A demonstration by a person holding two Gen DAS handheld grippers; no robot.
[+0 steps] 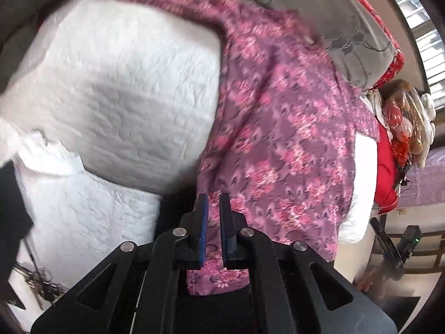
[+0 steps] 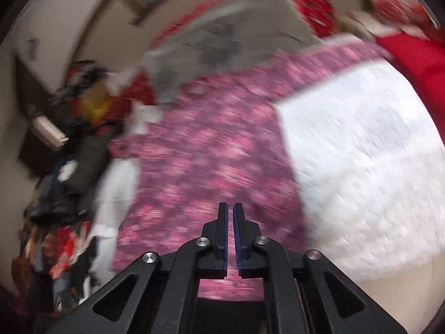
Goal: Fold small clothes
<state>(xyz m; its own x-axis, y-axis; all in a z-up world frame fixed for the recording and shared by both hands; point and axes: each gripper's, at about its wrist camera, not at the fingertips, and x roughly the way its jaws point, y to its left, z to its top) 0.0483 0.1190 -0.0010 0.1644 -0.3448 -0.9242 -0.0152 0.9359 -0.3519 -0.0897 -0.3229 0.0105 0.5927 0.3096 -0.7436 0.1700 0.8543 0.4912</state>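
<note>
On the white quilted bed (image 1: 116, 89), a pink-purple floral garment (image 1: 278, 139) lies spread; left gripper (image 1: 213, 203) clenched on its hem, right gripper (image 2: 230, 211) nearly closed, grasp unclear.

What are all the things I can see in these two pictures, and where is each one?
Floral garment: one, purple and pink, spread across the bed, its near edge hanging off.
Quilted bedcover: one, white, under the garment.
Pillow: one, grey, at the far end of the bed.
Red patterned fabric: one, red, behind the pillow.
Clothes heap: one, mixed dark, red and yellow, beside the bed in the right wrist view; too blurred to count.
Keys: one bunch, metal, low at left.
Window: one, bright, upper right.
Left gripper: black, blue pads, closed on the garment's near edge.
Right gripper: black, nearly closed; grip unclear.
</note>
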